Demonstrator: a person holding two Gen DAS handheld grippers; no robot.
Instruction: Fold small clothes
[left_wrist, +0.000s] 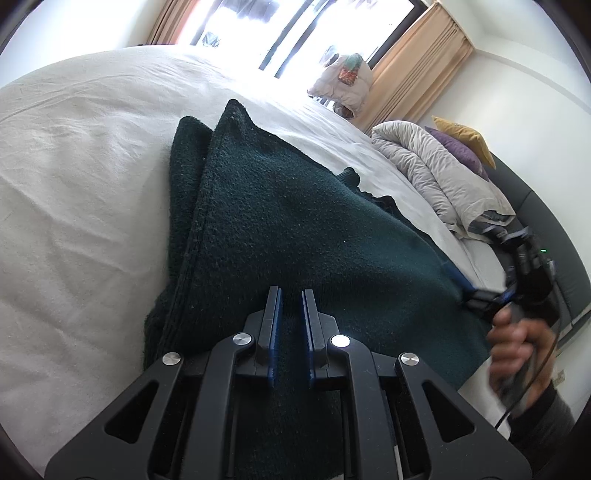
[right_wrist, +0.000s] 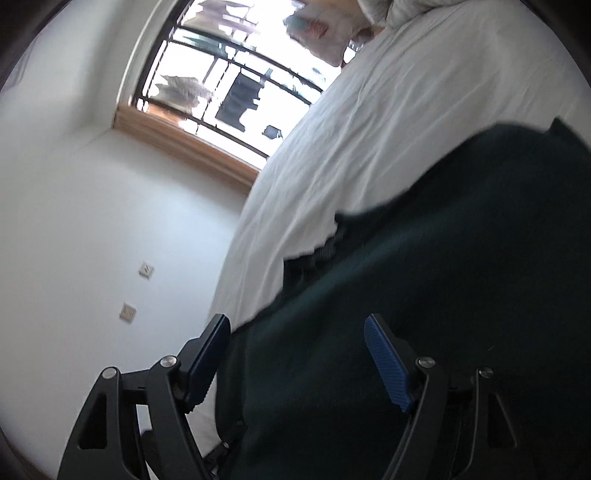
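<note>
- I had the dark green garment (left_wrist: 295, 229) lying on the bed (left_wrist: 74, 184), already doubled so that two edges ran side by side along its left side.
- My left gripper (left_wrist: 291, 295) sat low over the near hem, its jaws narrowed to a slim gap with cloth running between the blue pads; I judged it was pinching the hem, to anchor that end for the next fold.
- My right gripper (right_wrist: 295, 328) had its jaws wide apart and nothing was clamped: the garment (right_wrist: 443, 277) filled the space beyond them, so I read it as lined up to take an edge.
- In the left view my right hand (left_wrist: 524, 354) held that tool at the garment's right edge, presumably so that both ends could lift together.
- The rolled duvet (left_wrist: 443, 173) lay well apart, near the headboard.
</note>
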